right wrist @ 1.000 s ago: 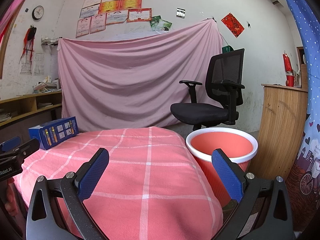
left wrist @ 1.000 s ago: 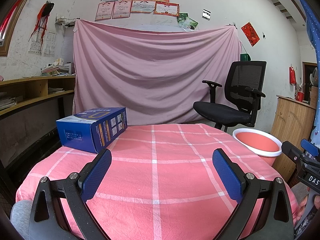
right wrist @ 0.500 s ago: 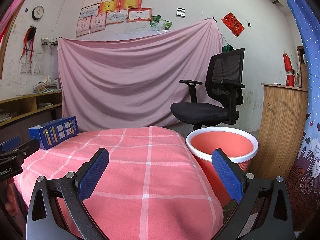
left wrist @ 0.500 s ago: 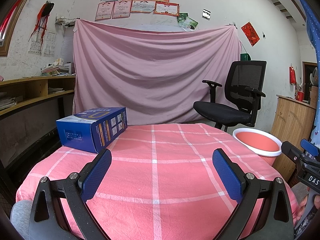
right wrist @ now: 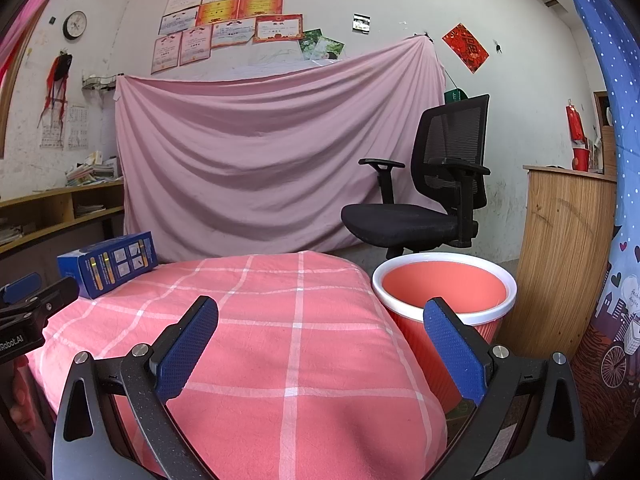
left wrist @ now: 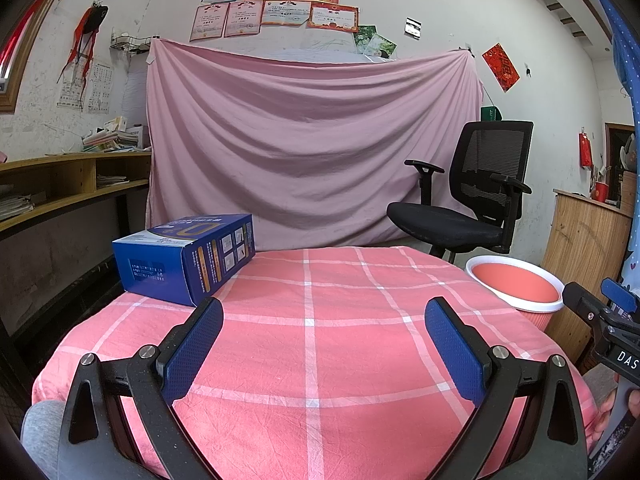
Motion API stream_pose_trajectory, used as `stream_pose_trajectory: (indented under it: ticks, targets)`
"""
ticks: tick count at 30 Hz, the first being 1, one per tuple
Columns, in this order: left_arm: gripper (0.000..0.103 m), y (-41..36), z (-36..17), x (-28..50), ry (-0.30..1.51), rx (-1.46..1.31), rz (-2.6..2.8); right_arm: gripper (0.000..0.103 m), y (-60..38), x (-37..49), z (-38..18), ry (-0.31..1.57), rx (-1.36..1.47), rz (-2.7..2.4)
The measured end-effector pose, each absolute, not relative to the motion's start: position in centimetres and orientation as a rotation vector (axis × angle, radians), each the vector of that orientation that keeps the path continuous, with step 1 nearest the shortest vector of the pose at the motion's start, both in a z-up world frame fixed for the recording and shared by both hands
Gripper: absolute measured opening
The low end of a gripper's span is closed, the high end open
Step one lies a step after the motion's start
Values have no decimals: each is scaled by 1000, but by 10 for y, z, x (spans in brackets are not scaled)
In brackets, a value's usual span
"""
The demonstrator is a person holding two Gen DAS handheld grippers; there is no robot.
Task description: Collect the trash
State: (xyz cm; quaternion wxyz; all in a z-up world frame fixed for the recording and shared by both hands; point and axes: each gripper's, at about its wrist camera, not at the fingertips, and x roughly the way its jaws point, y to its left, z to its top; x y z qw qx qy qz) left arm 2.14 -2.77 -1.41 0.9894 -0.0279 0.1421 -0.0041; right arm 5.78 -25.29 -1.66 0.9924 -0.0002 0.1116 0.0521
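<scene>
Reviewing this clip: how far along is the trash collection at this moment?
Nothing looks done: the blue box sits on the pink checked table, and the visible part of the red bin shows no trash. Nothing is in hand; the left gripper and right gripper are both open and empty. Left: grasp the box and drop it in the bin.

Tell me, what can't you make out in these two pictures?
- Bin: its bottom, hidden in both views by its own rim and wall.
- Box: print too small to read in either view.
- Table: legs, covered by the checked cloth.
- Wall certificates: text too small.
</scene>
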Motion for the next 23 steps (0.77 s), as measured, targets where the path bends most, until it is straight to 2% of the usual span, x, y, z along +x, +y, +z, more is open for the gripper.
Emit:
stream_pose_trajectory:
  ticks: [23]
  targets:
    - [99, -21, -16, 24, 299, -29, 52, 103, -250, 57, -19, 230, 1, 104]
